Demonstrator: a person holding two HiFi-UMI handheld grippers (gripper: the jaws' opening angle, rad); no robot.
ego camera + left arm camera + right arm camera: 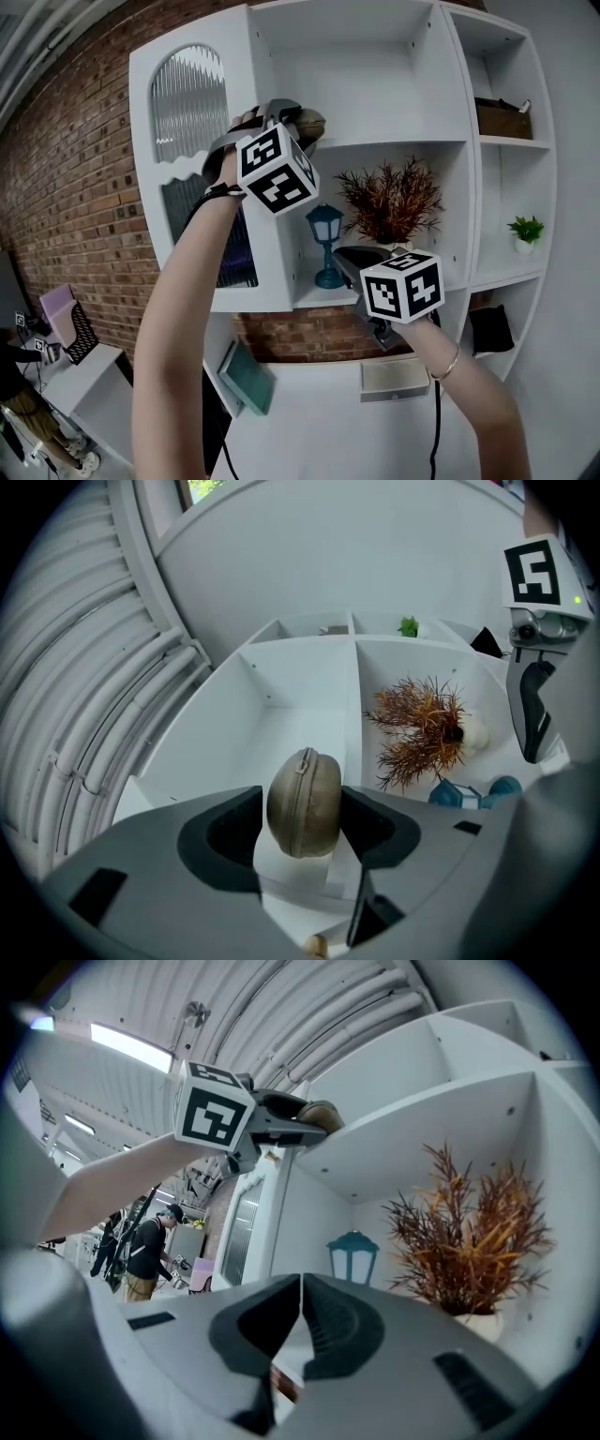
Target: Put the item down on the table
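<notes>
The left claw (303, 808) grips the brown zip case (305, 789) up at the upper shelf (394, 142), seemingly by its rounded sides. It could slip free while descending to the desk (319, 441). The right claw (300, 1297) is closed and empty.

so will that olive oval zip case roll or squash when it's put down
The olive oval zip case looks semi-rigid: no dent shows where the left gripper clamps it. Set on its curved edge it would likely rock or roll; flat on a domed face, probably steadier. A small zipped shell, it is likely light.
</notes>
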